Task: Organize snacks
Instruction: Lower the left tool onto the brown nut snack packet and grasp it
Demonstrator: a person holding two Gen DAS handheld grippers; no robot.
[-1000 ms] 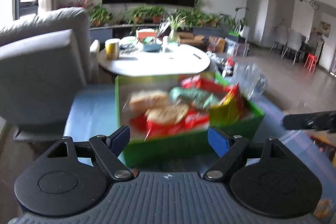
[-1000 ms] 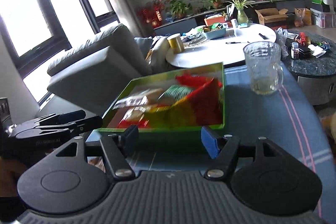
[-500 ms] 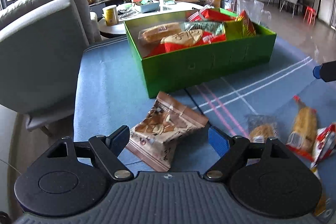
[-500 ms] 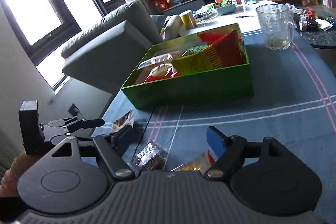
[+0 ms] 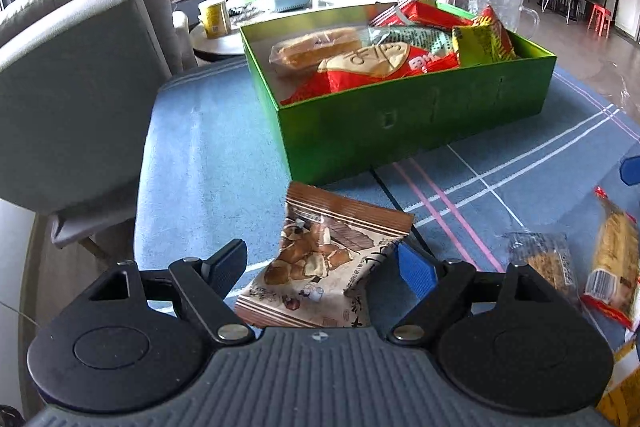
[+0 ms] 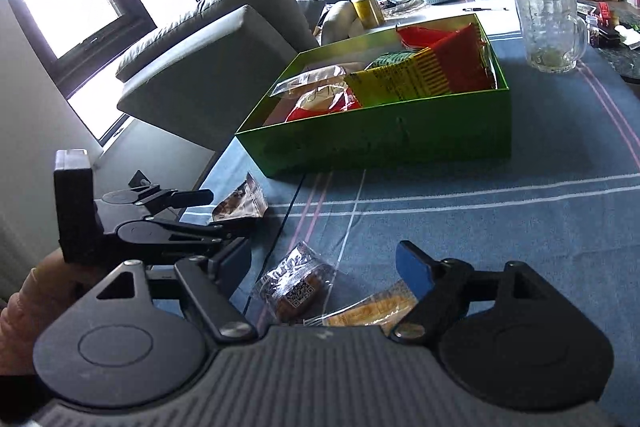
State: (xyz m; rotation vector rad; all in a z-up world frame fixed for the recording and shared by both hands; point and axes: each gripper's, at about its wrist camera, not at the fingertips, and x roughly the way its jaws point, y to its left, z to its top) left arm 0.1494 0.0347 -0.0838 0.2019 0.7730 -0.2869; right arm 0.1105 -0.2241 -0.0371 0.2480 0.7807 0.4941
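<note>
Left gripper [image 5: 320,265] fingers spread around the brown packet [image 5: 326,263] lying on the table [image 5: 208,155] before the green box [image 5: 400,119]; right gripper [image 6: 324,269] fingers spread over two packets; closing on the crinkly edge may let it slip.

A shiny green cardboard box [image 5: 400,131] sits open on the blue cloth. It is full of snack packs: red ones, a yellow one and a clear pack with bread. A brown crinkly snack bag with nut pictures [image 5: 320,263] lies flat in front of the box. A small clear packet with a dark bar [image 6: 294,285] lies near a clear packet with a yellow cake [image 6: 372,309].
</note>
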